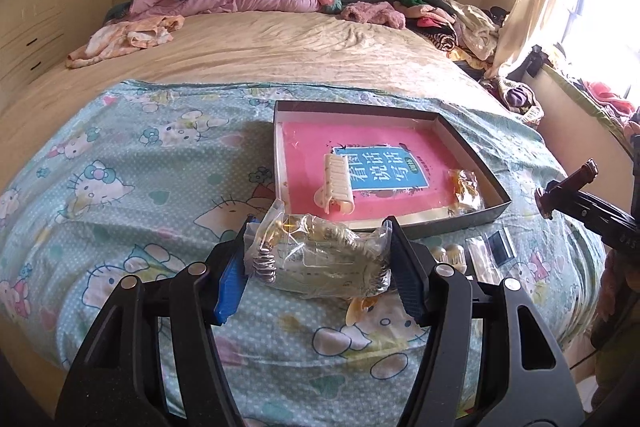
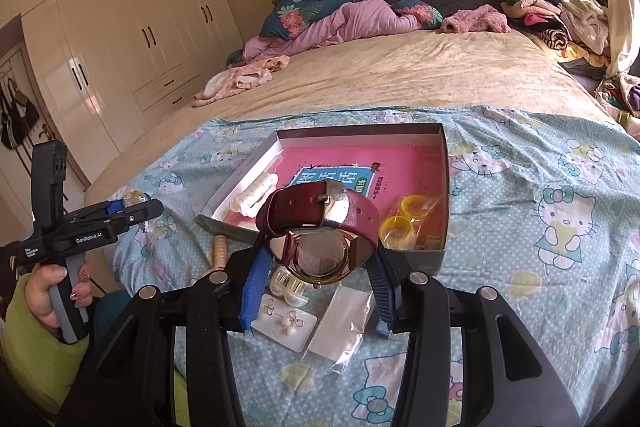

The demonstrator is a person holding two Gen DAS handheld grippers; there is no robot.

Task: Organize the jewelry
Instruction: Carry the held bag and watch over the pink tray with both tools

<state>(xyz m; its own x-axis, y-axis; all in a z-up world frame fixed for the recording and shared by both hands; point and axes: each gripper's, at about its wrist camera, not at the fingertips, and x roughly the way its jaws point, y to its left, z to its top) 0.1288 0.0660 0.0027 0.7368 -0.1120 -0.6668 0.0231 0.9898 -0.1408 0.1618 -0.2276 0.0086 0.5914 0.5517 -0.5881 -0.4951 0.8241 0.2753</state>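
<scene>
A shallow grey box with a pink book inside lies on the Hello Kitty sheet. In it are a cream hair claw and a bag of yellow rings. My left gripper is shut on a clear plastic bag of jewelry, held above the sheet just before the box's near edge. My right gripper is shut on a wristwatch with a dark red strap, held above the box's near corner; it also shows in the left wrist view.
On the sheet near the box lie an earring card, a small white clip, an empty clear bag and a beige item. Clothes pile sits at the bed's far right. Wardrobe stands left.
</scene>
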